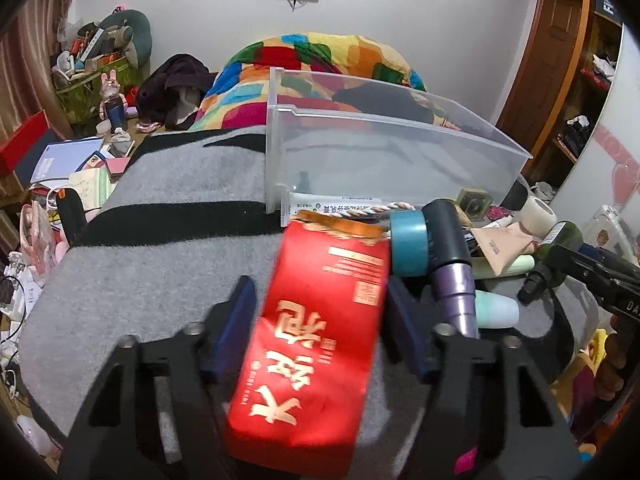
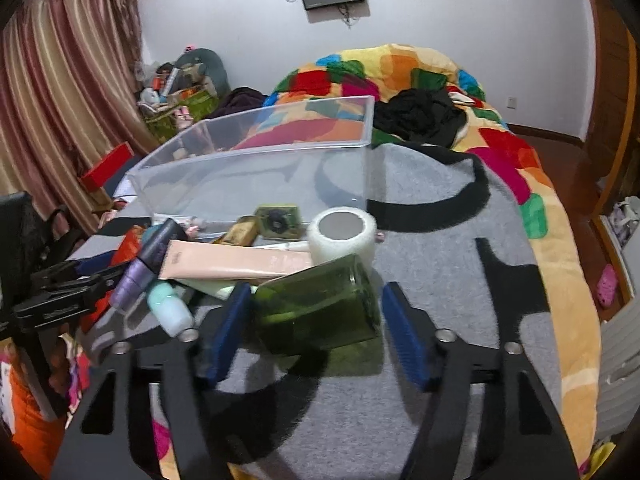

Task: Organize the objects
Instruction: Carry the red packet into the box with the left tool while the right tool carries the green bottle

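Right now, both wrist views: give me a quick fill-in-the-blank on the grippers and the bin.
1. The red packet lies between the fingers of the ____ gripper.
2. The bottle between the right gripper fingers is ____ in colour.
3. Both grippers are ____.
4. The clear bin holds ____.

Missing words: left; green; open; nothing

Indoor light was even and fairly bright, falling from above; the green bottle [image 2: 320, 304] cast a soft shadow toward the camera. The red packet [image 1: 316, 340] looked motion-blurred (its lettering smeared). Fisheye edges curved and darkened.
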Motion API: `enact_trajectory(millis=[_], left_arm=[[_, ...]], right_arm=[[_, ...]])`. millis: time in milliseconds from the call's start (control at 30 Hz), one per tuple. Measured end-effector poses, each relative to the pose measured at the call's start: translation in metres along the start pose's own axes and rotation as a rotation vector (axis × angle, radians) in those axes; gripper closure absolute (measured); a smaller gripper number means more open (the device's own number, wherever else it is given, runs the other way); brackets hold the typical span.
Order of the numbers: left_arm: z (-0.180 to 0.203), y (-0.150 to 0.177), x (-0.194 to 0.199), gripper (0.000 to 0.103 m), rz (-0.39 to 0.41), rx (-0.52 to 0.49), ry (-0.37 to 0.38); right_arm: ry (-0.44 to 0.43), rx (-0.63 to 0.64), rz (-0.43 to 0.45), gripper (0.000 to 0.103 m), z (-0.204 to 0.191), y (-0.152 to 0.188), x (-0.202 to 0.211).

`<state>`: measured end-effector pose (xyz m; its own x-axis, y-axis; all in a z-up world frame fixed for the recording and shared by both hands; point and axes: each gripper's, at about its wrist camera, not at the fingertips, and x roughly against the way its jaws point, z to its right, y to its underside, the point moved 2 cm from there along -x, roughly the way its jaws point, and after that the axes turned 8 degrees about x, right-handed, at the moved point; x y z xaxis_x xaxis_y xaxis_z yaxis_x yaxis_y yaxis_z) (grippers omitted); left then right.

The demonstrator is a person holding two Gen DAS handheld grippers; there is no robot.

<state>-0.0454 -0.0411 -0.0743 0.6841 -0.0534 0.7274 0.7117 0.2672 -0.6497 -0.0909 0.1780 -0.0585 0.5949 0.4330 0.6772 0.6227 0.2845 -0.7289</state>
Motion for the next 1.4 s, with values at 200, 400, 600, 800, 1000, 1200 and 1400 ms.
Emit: enact_trajectory(millis=[200, 400, 600, 800, 1000, 1200, 1400], left_arm=[[-0.007, 0.003, 0.008, 0.048, 0.026, 0.001, -0.033], [-0.022, -0.005, 0.029, 0.048, 0.070, 0.047, -0.026], [-0.020, -0.028, 0.053, 0.048, 0.146, 0.040, 0.001], [-0.006, -0.059, 0.061, 0.048, 0.201, 0.001, 0.030], [0.006, -0.090, 0.044, 0.048, 0.175, -0.026, 0.061], [0.017, -0.115, 0.012, 0.048, 0.114, -0.051, 0.061], [0.021, -0.137, -0.025, 0.048, 0.014, -0.052, 0.069]], right_arm=[[0.020, 0.034, 0.019, 0.048, -0.003, 0.001, 0.006], [-0.014, 0.024, 0.043, 0.048, -0.001, -0.004, 0.021], [-0.043, 0.009, 0.092, 0.048, 0.001, -0.022, 0.035], [-0.019, 0.020, 0.136, 0.048, 0.004, -0.054, 0.033], [0.009, 0.044, 0.156, 0.048, 0.003, -0.092, 0.018], [0.026, 0.045, 0.128, 0.048, 0.006, -0.123, -0.011], [0.055, 0.064, 0.033, 0.048, 0.003, -0.141, -0.053]])
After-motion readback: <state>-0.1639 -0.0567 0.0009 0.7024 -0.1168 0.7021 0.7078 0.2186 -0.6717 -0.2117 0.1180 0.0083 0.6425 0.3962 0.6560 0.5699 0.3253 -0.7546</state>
